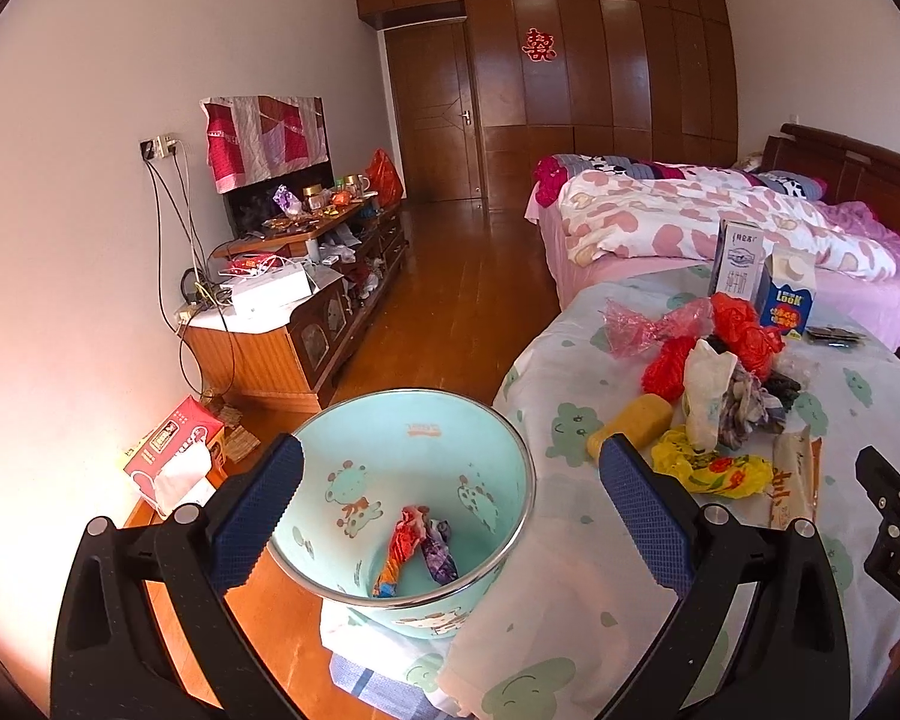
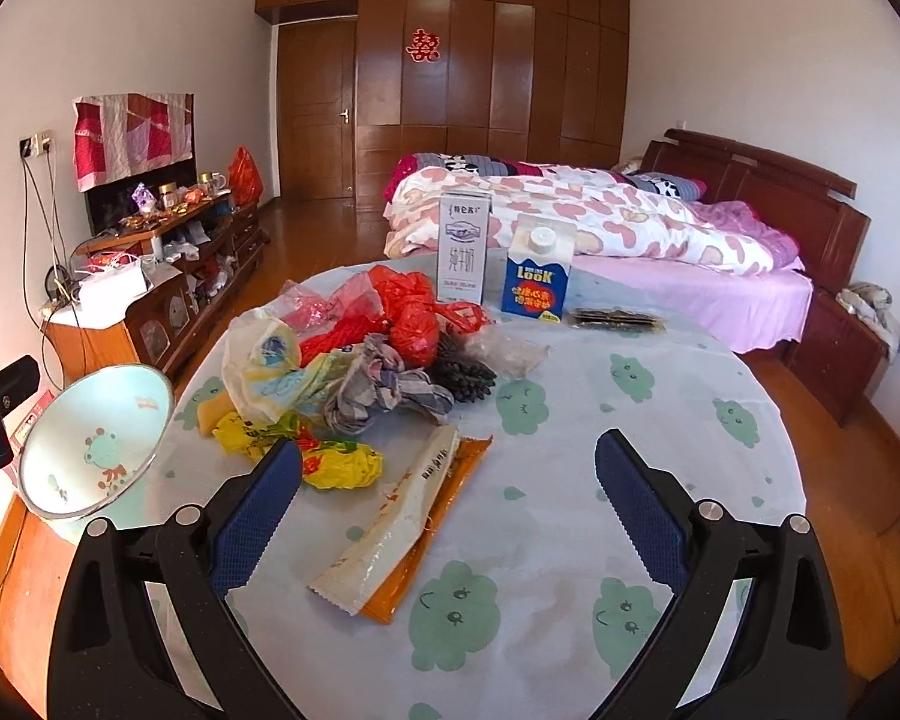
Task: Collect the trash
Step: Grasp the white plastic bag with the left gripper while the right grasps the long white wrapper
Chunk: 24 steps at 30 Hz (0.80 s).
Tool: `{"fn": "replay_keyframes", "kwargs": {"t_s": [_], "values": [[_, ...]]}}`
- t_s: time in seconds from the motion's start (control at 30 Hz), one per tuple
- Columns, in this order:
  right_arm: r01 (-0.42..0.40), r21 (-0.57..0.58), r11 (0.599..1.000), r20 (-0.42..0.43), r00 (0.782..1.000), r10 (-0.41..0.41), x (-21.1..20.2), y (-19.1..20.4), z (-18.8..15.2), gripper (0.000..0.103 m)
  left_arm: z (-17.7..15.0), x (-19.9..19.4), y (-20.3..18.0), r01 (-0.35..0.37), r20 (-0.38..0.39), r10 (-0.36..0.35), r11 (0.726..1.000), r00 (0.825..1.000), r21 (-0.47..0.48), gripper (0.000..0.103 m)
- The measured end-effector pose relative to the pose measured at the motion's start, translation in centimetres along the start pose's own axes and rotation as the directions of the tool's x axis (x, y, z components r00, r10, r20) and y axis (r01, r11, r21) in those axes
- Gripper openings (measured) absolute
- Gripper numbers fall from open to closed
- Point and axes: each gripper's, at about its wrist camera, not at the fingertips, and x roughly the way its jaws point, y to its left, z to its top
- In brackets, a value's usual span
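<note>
Trash (image 2: pixel 354 384) heaped on table (image 2: pixel 660 420) beside bin (image 1: pixel 402 504) (two wrappers inside); left gripper (image 1: pixel 450 510) and right gripper (image 2: pixel 447 516) both spread, empty.

Right wrist view: bare tablecloth (image 2: pixel 600 480) lies open from 12 to 4 o'clock. Long wrapper (image 2: pixel 390 534) blocks dead centre. Trash heap (image 2: pixel 378 372) obstructs 10 to 12 o'clock; two cartons (image 2: pixel 498 264) stand behind. Bin (image 1: pixel 414 468) mouth is unobstructed.

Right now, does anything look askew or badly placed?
Yes: the bin sits tilted against the table's left edge, mouth toward the left gripper. Two wrappers lie inside.
</note>
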Motion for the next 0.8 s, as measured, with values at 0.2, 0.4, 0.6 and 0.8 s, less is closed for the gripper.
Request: {"fn": "replay_keyframes", "kwargs": {"t_s": [0.2, 0.4, 0.6, 0.8], "values": [[0.022, 0.097, 0.995, -0.082, 0.997, -0.014, 1.6, -3.6, -0.4, 0.096, -0.6, 0.3, -1.2, 0.052, -0.029, -0.051, 0.998, 0.998, 0.024, 0.097], [0.014, 0.189, 0.982, -0.162, 0.987, 0.017, 3.1, -6.2, -1.3, 0.078, -1.4, 1.0, -1.9, 0.092, -0.069, -0.091, 0.996, 0.993, 0.017, 0.097], [-0.068, 0.176, 0.982, -0.211, 0.972, 0.105, 4.2, -3.9, -1.4, 0.074, -2.0, 1.5, -2.7, 0.11, -0.077, -0.107, 0.994, 0.991, 0.029, 0.097], [-0.097, 0.182, 0.979, -0.302, 0.941, 0.15, 7.1, -1.6, -2.0, 0.067, -1.9, 1.5, -2.7, 0.121, -0.063, -0.119, 0.992, 0.991, 0.027, 0.097]]}}
